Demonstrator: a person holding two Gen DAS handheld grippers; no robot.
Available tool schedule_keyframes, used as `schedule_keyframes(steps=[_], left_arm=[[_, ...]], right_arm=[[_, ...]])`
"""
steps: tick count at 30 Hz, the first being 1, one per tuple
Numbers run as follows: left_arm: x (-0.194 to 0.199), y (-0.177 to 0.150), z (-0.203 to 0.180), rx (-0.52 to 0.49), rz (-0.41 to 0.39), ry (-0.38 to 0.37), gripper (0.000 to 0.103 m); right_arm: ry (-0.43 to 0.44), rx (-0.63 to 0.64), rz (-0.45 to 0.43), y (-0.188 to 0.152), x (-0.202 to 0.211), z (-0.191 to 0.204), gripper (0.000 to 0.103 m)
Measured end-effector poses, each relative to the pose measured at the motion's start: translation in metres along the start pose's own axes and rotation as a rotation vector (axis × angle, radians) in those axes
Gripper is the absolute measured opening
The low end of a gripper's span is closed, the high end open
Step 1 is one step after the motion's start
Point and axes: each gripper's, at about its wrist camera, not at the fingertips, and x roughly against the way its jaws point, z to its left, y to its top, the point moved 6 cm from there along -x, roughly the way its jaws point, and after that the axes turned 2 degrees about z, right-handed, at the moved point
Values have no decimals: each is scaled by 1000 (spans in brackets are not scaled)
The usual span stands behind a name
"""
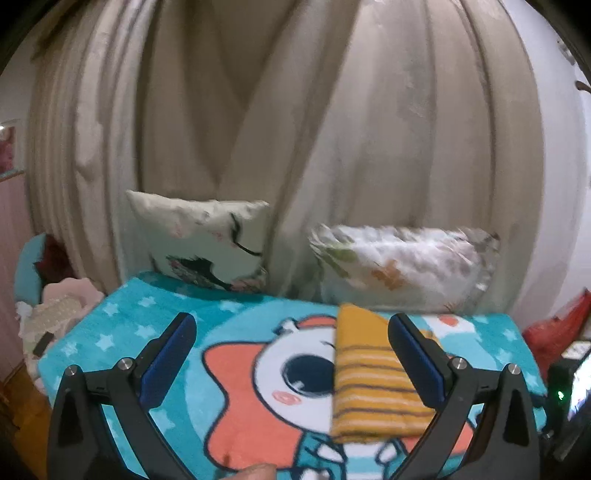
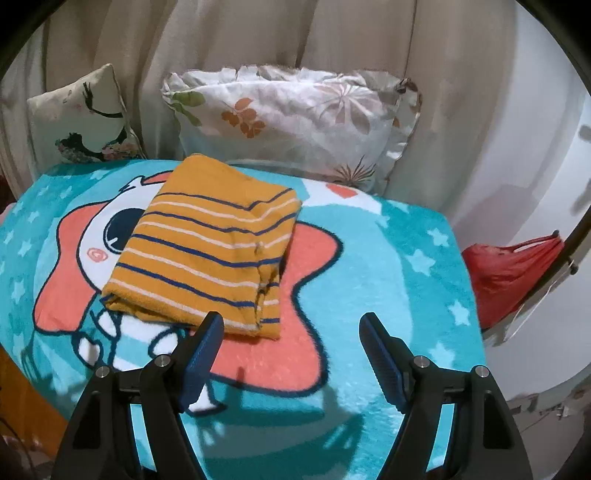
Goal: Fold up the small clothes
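Pale beige pleated curtains [image 2: 258,33] hang across the whole background, and in front of them a fleecy turquoise blanket [image 2: 406,295] printed with white stars and a big coral-and-white cartoon figure covers the bed. Against the curtains at the blanket's far edge lean a frilled white pillow with an orange and green leaf print [image 2: 295,118] and, to its left, a smaller cream cushion with a dark painted figure [image 2: 81,118]. A crumpled red plastic bag [image 2: 513,273] sits off the blanket's right side. The folded mustard-yellow garment with navy and white stripes [image 2: 207,243] lies flat on the middle of the blanket over the cartoon's face; its long axis runs from the near left to the far right toward the frilled pillow, the stripes crossing it, with the plain yellow end farthest away. The left gripper [image 1: 291,354] hovers with its blue-padded fingers spread wide and empty, the garment beside its right finger. The right gripper [image 2: 291,354] also stands wide apart, holding nothing, just short of the garment's near edge.
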Motion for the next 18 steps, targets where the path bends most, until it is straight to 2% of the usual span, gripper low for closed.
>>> schedule_keyframes(steps=[4,7,10,18], left_arm=[[-8,-18,-10,-52,125,-63,103],[-19,-38,-12,-41,223,-79,103],[-34,-62,-9,-37,326,-45,103],[-54,-100,-1,-34,432,36,103]], right_arm=[[-19,22,-6,-6,6,-2,80],[-27,29,0,-11,6,-4,80],[-34,32,12,-16,4,-7,80],[-44,50,33,-24,-5,-10,81]])
